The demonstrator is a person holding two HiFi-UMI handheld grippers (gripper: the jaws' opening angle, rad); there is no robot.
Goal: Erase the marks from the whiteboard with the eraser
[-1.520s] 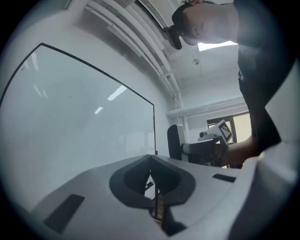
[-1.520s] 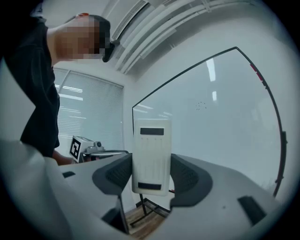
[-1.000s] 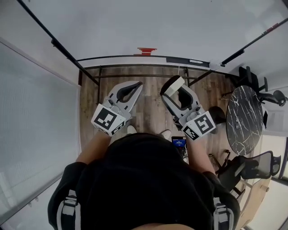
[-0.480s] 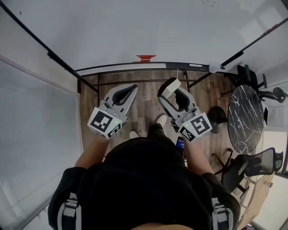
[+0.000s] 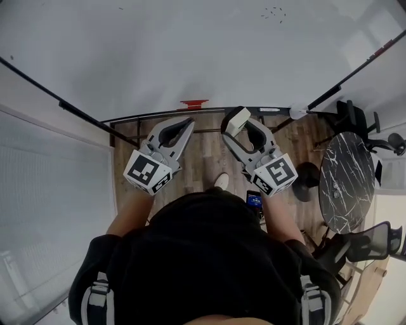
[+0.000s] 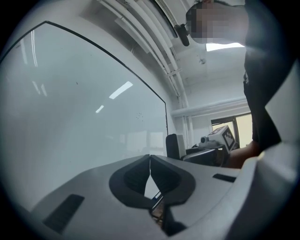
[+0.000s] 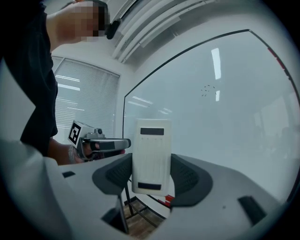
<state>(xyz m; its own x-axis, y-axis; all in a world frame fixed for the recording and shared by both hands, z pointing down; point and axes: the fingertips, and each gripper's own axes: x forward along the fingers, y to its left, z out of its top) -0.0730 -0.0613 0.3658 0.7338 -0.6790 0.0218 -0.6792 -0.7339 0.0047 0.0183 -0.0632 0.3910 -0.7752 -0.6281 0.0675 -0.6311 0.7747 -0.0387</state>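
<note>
- Head view: two grippers, left gripper (image 5: 183, 126) and right gripper (image 5: 245, 126), facing one whiteboard (image 5: 190, 51); one small cluster of marks (image 5: 274, 12) top right.
- Left gripper view: jaws together, nothing between.
- Right gripper view: jaws clamped on one white eraser (image 7: 151, 157), upright.

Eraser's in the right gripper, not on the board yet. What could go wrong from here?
1. The marks are faint and sit high on the whiteboard, well away from the eraser; a pass may miss them.
2. The right gripper clamps only the eraser's lower part, so pressing might tilt it.
</note>
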